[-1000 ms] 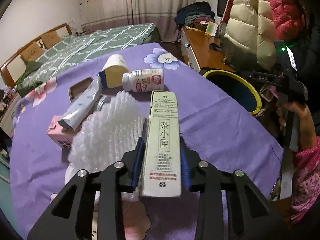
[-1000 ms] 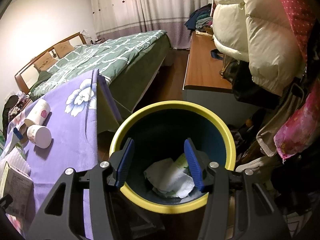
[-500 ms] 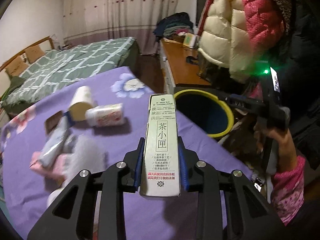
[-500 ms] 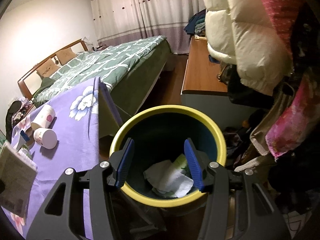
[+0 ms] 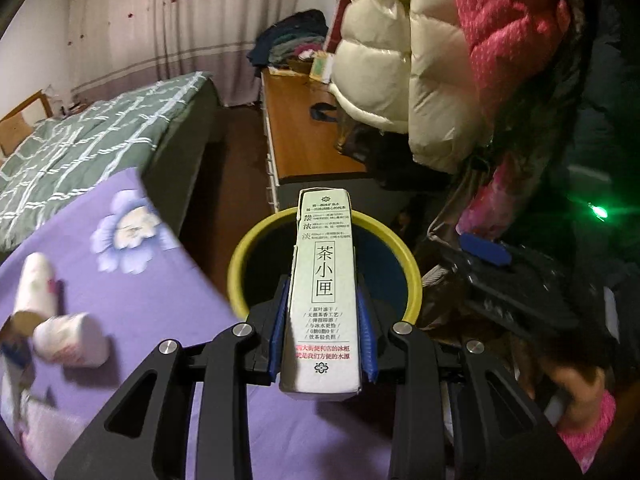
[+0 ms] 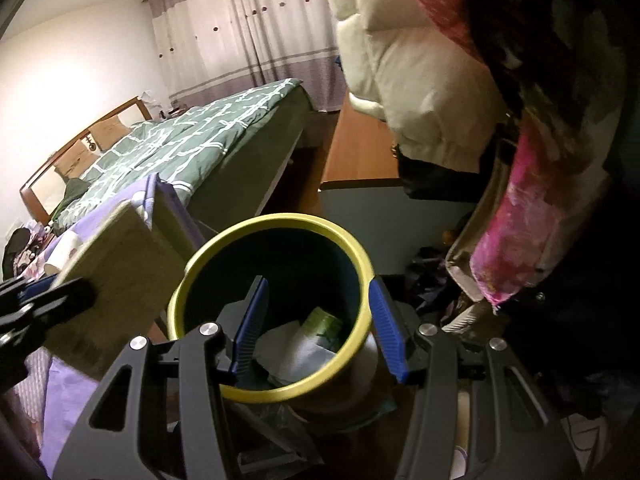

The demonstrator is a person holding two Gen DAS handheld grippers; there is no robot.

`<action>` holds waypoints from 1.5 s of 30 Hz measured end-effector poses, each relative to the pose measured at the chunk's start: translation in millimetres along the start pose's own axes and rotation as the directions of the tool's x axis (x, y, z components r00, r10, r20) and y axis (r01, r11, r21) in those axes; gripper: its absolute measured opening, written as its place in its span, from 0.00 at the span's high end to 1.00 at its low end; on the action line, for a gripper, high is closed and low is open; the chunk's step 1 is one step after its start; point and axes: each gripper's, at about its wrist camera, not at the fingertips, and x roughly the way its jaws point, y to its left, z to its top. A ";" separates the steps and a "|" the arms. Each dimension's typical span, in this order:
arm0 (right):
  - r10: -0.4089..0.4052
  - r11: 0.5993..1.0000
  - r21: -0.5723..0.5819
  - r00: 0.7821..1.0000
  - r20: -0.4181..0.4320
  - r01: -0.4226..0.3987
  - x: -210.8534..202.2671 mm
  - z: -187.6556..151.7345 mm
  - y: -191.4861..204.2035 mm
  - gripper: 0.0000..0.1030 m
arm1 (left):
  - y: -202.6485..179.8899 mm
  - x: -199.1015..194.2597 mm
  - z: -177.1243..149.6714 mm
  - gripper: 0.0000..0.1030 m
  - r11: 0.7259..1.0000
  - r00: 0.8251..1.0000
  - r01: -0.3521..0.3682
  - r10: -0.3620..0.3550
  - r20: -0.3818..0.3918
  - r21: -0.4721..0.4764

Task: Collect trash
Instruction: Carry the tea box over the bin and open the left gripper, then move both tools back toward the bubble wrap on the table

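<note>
My left gripper (image 5: 323,320) is shut on a tall pale-green tea box (image 5: 323,280) and holds it pointing over the yellow-rimmed dark bin (image 5: 248,256). In the right wrist view the box (image 6: 120,276) hangs just left of the bin (image 6: 276,222), which holds crumpled white paper (image 6: 304,356) and a green-labelled item. My right gripper (image 6: 318,328) is open and empty, hovering above the bin's near rim. It also shows at the right of the left wrist view (image 5: 504,272).
A white bottle (image 5: 72,340) and a paper cup (image 5: 32,292) lie on the purple flowered tablecloth (image 5: 140,300) at the left. Beyond are a green bed (image 5: 88,148), a wooden desk (image 5: 296,128) and hanging coats (image 5: 420,60).
My left gripper has lifted the tea box off the table and swung it right, up to the bin. The right gripper has tilted slightly over the bin.
</note>
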 end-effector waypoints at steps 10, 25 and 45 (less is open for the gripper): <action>-0.014 0.999 0.029 1.000 -0.014 0.014 3.6 -4.4 -13.9 0.47 | 0.2 51.7 17.7 0.57 0.998 0.999 -0.004 0.002 -0.044 -0.060; 0.072 0.995 -0.063 0.997 -0.019 -0.073 -20.3 -25.3 57.9 0.46 | 61.7 -151.9 -36.3 0.26 0.969 0.949 -0.194 0.226 0.219 -0.156; 0.435 0.807 -0.386 0.892 -0.125 -0.448 -100.3 -100.8 310.4 0.46 | 183.6 -344.7 -219.8 0.18 0.710 0.740 -0.522 0.652 0.162 -0.473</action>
